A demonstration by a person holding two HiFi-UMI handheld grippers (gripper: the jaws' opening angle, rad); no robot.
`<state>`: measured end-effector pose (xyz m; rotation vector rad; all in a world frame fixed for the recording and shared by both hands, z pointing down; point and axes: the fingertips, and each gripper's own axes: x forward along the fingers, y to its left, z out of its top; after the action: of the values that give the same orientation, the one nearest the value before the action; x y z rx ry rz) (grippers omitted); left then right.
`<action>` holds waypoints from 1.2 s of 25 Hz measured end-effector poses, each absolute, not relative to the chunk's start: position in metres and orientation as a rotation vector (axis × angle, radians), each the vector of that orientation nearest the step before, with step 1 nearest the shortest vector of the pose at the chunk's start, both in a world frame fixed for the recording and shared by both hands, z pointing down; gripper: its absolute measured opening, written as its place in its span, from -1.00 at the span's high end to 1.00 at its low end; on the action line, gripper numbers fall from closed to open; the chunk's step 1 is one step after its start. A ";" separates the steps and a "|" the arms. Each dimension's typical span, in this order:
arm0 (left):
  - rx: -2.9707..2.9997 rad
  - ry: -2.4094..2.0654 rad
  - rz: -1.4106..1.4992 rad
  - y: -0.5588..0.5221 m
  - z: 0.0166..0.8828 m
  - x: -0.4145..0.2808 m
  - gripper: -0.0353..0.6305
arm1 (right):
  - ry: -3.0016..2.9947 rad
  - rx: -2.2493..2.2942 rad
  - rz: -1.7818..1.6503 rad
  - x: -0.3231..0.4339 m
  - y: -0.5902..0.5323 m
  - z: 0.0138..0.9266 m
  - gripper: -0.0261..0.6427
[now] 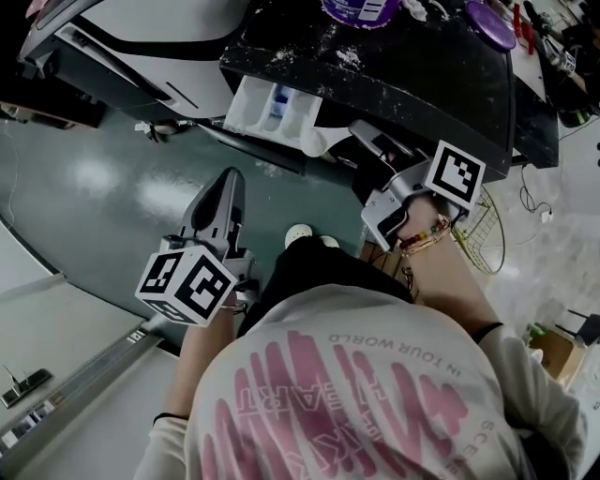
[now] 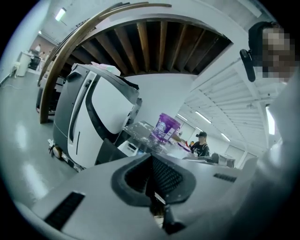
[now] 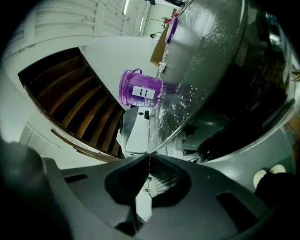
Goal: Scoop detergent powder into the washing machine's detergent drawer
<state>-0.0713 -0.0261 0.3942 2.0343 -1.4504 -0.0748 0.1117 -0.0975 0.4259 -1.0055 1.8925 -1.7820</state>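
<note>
Glossy green floor (image 1: pixel 94 178) spreads beneath a washing machine whose dark, flat top (image 1: pixel 422 84) is dusted with spilled white powder (image 1: pixel 349 58). At the machine's front edge the white plastic detergent drawer (image 1: pixel 248 103) stands pulled out, its compartments facing up. A round purple plastic detergent tub (image 1: pixel 361 7) sits at the top's far edge, and a flat purple lid (image 1: pixel 489 23) lies near its far right corner. Both grey grippers are clenched on nothing: the left gripper (image 1: pixel 228 183) hangs low over the floor, and the right gripper (image 1: pixel 364 133) is just beside the drawer's right end. No scoop shows; it may be inside the tub. Smooth, hard jaws could slip on a thin scoop handle, and a tilted scoop would scatter fine, loose powder over the slick top rather than into the narrow compartments.
</note>
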 end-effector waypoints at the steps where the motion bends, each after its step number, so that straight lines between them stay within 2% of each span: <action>1: 2.037 -1.465 -0.089 -0.025 0.391 -0.074 0.89 | 1.901 -0.996 -1.776 0.112 -0.098 0.424 0.92; 14: 1.990 -1.605 -0.117 -0.017 0.380 -0.094 0.89 | 1.983 -0.922 -1.771 0.082 -0.115 0.419 0.92; 30: 1.979 -1.545 -0.111 -0.049 0.390 -0.135 0.89 | 2.029 -1.008 -1.762 0.032 -0.141 0.426 0.92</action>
<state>-0.1345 -0.0487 0.3900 1.9791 -1.5448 -0.1106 0.0322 -0.1407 0.4264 -1.0084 2.0293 -1.7618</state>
